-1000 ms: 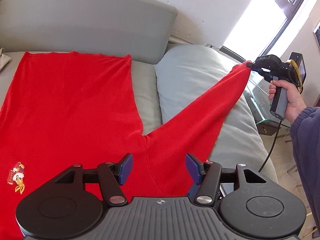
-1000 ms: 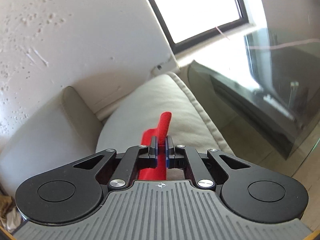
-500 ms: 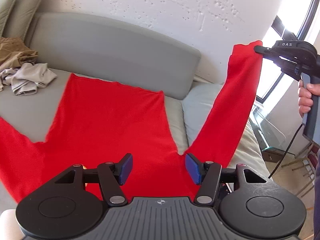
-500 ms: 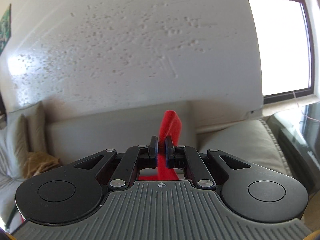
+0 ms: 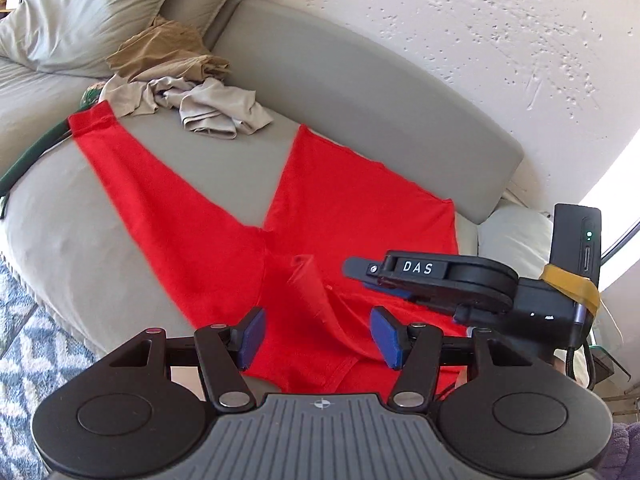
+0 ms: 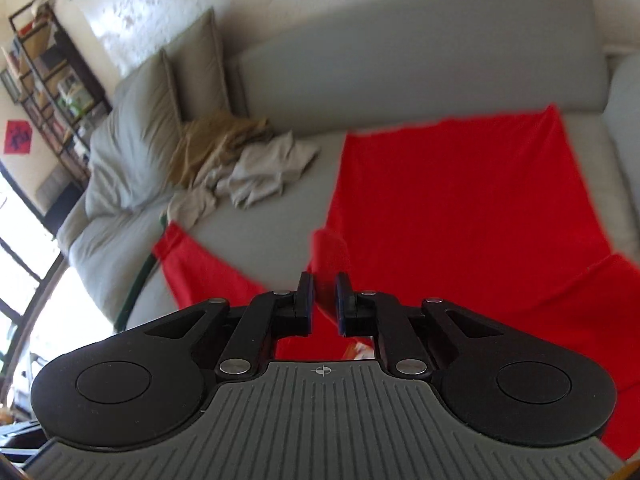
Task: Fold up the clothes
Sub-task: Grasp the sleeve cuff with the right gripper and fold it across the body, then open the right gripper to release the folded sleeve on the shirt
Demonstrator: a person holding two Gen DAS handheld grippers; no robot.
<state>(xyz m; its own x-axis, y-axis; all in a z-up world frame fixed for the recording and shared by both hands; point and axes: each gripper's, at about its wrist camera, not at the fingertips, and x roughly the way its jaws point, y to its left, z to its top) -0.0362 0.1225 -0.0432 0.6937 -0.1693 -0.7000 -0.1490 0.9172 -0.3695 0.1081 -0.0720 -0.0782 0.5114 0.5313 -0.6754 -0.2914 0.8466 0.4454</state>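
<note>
Red long-sleeved shirt (image 5: 360, 216) spread flat on grey sofa (image 5: 360, 92); one sleeve (image 6: 330, 248) carried over body, first fold underway, rest undone. Right claw (image 6: 324, 300) just opening, sleeve loose between pads. Left claw (image 5: 318, 334) released, empty. Only right view shows bookshelf (image 6: 44, 80).

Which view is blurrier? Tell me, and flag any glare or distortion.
Right wrist view: motion blur smears the clothes pile and the red garment, and the window at left is blown out. Left wrist view: mostly sharp, glare whites out the right edge, and the fisheye bends the sofa back.
</note>
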